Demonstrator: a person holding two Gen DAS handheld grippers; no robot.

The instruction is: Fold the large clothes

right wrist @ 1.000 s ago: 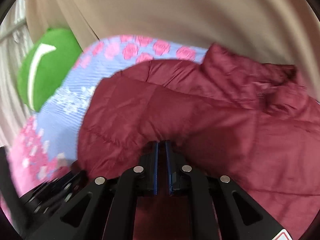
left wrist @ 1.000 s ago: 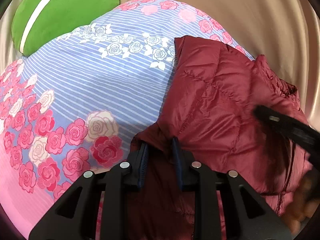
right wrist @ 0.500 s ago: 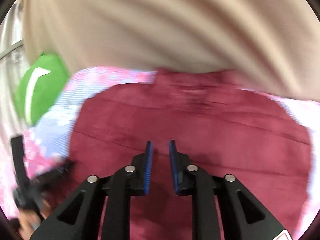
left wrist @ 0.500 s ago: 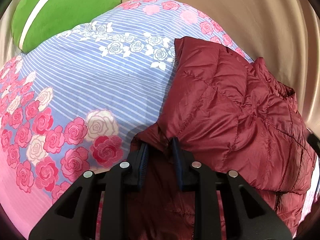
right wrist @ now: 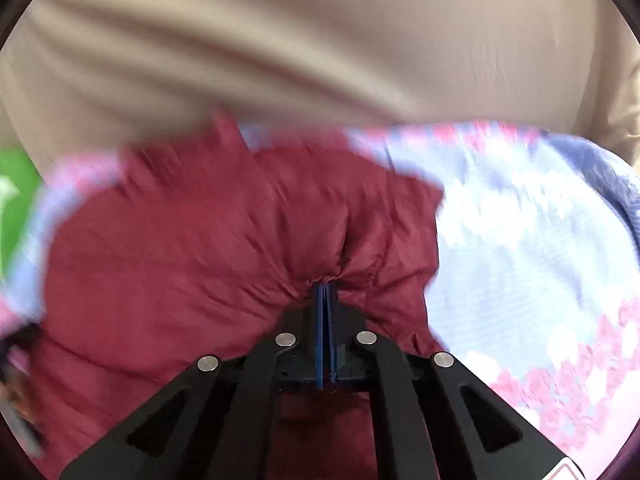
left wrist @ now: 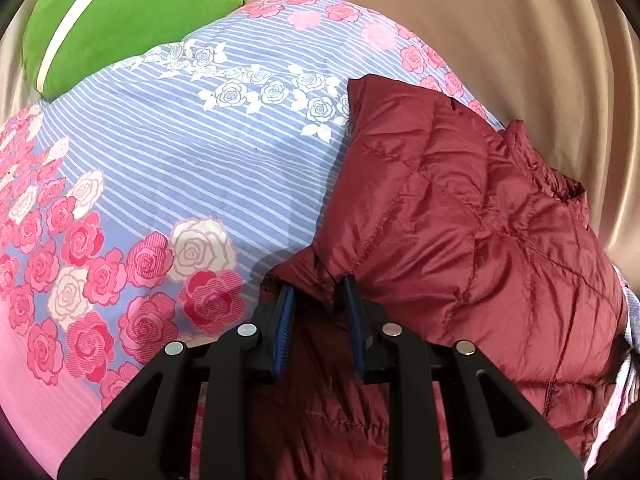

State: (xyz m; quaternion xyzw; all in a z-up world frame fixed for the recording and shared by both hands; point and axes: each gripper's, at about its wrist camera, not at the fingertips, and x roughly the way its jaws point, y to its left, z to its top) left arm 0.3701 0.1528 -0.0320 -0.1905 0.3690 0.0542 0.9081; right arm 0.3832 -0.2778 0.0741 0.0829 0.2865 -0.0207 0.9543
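Our left tool (left wrist: 318, 298) pinches the maroon puffer jacket (left wrist: 460, 240) lying on the floral bedsheet (left wrist: 200, 160); our right tool (right wrist: 325, 294) just clamped its far corner. That slick fabric might slip out mid-fold.

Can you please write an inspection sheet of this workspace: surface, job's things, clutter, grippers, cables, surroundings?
Surface: floral bedsheet, blue stripes, pink roses.
Job's things: maroon quilted jacket, partly folded, lying on the sheet.
Clutter: green cushion at the far corner.
Grippers: left hand-held gripper clamps a bunched jacket edge; right hand-held gripper has just closed, pinching jacket fabric; its view is blurred.
Cables: nothing seen.
Surroundings: beige curtain behind the bed.
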